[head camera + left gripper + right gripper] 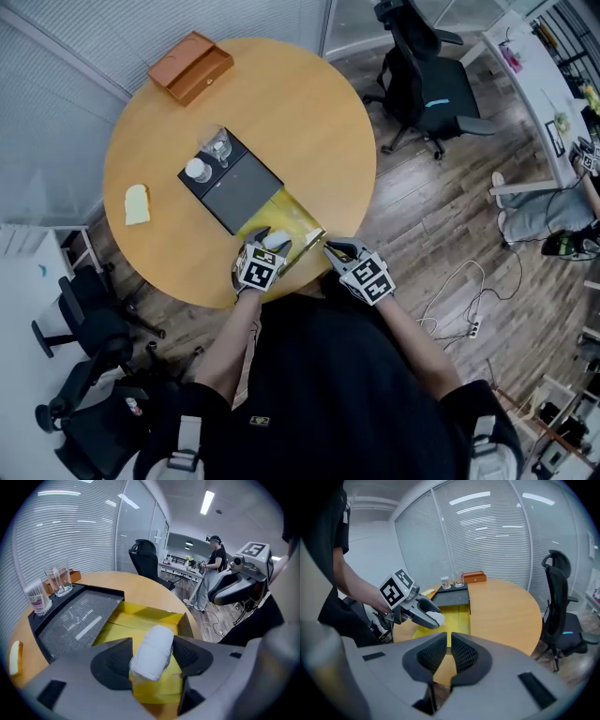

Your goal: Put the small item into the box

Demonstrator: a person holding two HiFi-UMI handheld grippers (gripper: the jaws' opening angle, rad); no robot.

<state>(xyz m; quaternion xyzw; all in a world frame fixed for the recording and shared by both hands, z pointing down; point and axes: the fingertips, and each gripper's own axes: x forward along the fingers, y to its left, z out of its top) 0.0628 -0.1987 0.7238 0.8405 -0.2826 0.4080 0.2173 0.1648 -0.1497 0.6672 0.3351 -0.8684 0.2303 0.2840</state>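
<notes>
A small white item (151,657) is pinched between the pads of my left gripper (153,641), which is shut on it. It hangs just above the open yellow box (140,618). From the head view, the box (298,216) lies by the near edge of the round table, and the left gripper (270,240) hovers over its near end. My right gripper (330,247) is beside the box's right corner. Its jaws (450,639) are closed together, and nothing shows between them. The right gripper view also shows the left gripper (426,616) holding the white item (435,617) over the box (457,613).
A black tray (246,187) with a glass (217,145) and a white cup (197,170) lies just beyond the yellow box. A brown case (190,66) sits at the far edge and a pale yellow piece (137,203) at the left. Office chairs (427,80) surround the table.
</notes>
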